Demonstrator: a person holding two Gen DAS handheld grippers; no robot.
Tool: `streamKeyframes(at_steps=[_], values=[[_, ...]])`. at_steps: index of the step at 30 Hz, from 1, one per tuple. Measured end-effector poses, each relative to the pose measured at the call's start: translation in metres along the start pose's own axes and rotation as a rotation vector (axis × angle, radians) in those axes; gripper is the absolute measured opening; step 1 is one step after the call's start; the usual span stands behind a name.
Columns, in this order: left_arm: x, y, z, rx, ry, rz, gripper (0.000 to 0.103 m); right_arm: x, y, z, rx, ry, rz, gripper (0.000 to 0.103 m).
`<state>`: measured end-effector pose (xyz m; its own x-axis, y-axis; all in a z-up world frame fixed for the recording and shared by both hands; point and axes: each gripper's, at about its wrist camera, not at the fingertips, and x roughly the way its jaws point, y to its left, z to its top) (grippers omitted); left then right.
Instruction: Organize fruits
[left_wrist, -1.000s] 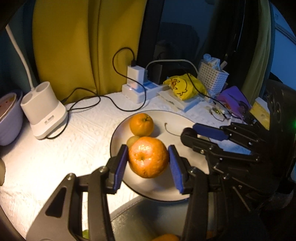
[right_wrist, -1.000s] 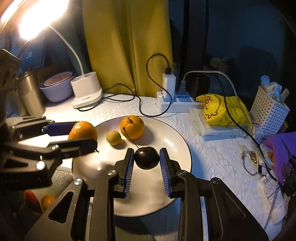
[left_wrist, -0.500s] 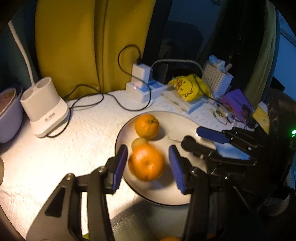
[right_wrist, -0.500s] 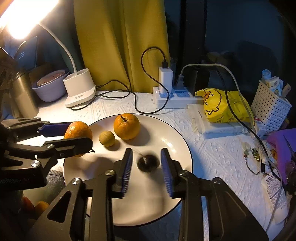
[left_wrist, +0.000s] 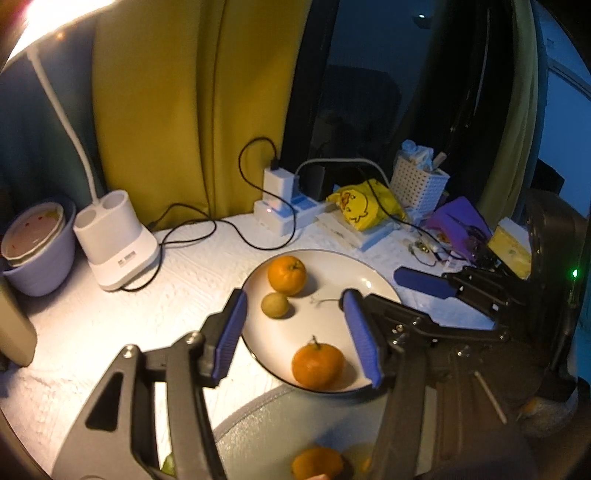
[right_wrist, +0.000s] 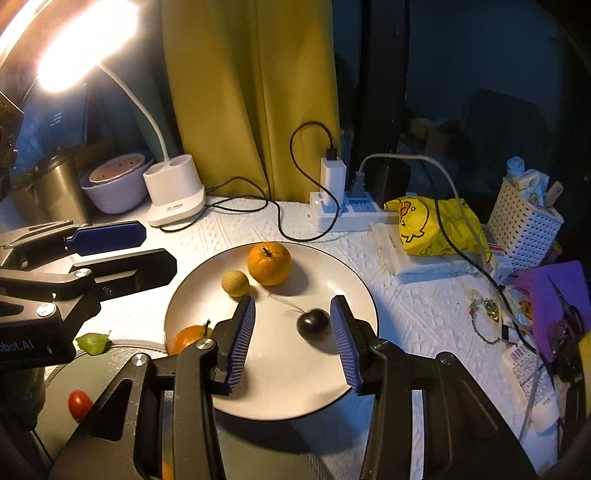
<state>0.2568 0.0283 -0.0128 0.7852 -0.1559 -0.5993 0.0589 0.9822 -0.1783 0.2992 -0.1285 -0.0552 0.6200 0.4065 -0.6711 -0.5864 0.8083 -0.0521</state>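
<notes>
A round white plate with a dark rim (right_wrist: 354, 295) sits on the white textured table (right_wrist: 424, 314) and carries four fruits: two orange tangerines, one small yellow-green round fruit (right_wrist: 235, 283) and one dark cherry with a thin stem (right_wrist: 313, 324). The far tangerine (right_wrist: 269, 263) lies just right of the small yellow-green fruit, near the plate's far edge. The near tangerine (left_wrist: 317, 366) rests at the plate's near left rim.

The left gripper (left_wrist: 301, 338) has its two blue-padded jaws moderately apart and opening; the near tangerine shows between them but touches neither pad. The right gripper (right_wrist: 293, 341) has its jaws narrower and also opening, with the cherry, slightly blurred, lying on the plate between them, close to the right pad and not pinched.

Near the plate, a grey bowl (right_wrist: 122, 350) holds more fruit: one red cherry tomato (right_wrist: 79, 403) and further orange pieces, too hidden to count. One green leaf (right_wrist: 93, 342) lies at its rim.
</notes>
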Motion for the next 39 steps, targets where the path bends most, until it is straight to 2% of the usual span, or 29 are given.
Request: streamKeyframes(at_steps=[10, 14, 20, 31, 39], values=[[-0.039, -0.005, -0.012, -0.003, -0.042, 0.008, 0.058, -0.037, 0.014, -0.004, -0.014, -0.034, -0.005, 0.045], [-0.055, -0.007, -0.017, -0.003, -0.059, 0.011, 0.063, -0.053, 0.02, -0.007, -0.019, -0.048, -0.006, 0.045], [-0.074, -0.009, -0.029, -0.008, -0.071, 0.021, 0.064, -0.071, 0.031, -0.018, -0.026, -0.055, 0.001, 0.045], [-0.091, -0.01, -0.058, -0.029, -0.054, 0.038, 0.065, -0.086, 0.04, -0.042, -0.025, -0.036, 0.007, 0.045], [-0.089, -0.006, -0.086, -0.055, -0.009, 0.045, 0.065, -0.078, 0.05, -0.071, -0.02, 0.025, 0.04, 0.045]])
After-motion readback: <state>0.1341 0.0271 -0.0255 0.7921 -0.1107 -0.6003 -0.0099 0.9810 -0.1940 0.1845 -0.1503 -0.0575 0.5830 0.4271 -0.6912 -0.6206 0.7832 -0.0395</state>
